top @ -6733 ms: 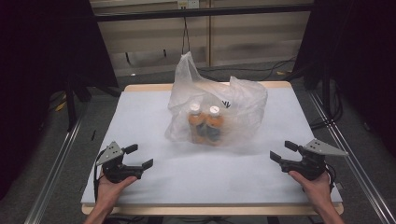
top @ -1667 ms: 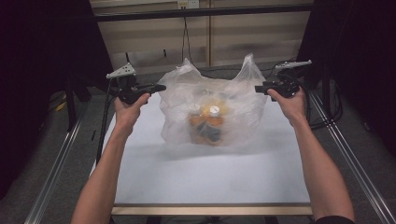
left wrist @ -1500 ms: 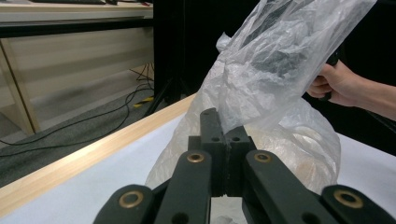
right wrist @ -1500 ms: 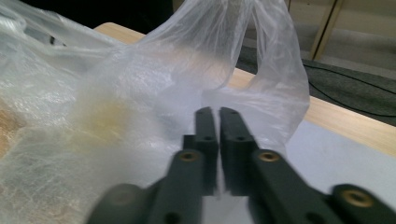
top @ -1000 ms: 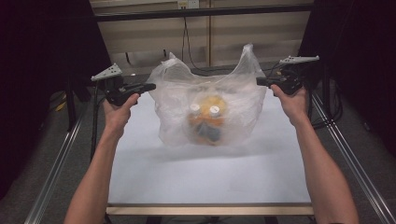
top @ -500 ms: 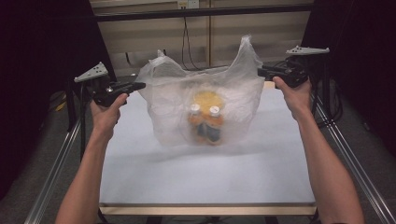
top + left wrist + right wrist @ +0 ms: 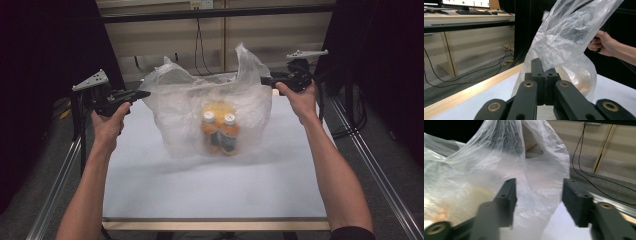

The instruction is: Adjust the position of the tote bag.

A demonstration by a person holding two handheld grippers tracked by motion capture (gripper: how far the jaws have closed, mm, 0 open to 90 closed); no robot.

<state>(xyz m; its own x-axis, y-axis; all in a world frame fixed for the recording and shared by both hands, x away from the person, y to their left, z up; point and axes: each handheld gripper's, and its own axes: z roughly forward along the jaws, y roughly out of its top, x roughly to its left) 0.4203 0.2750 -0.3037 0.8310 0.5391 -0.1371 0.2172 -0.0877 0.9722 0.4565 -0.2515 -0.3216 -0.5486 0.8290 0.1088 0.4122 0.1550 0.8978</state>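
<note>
Our left gripper (image 7: 543, 82) clenched on bag (image 7: 210, 117) left edge; right gripper (image 7: 537, 195) released, bag's right handle between its jaws.

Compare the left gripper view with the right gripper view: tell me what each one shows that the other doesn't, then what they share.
Left gripper view alone: the left gripper, its fingers shut on a fold of the plastic bag, a wooden table edge, a desk with a monitor, and the person's other hand beyond the bag.

Right gripper view alone: the right gripper, its fingers open with bag film between them, and a metal rail.

Both: the translucent bag, floor cables, and the white tabletop.
</note>
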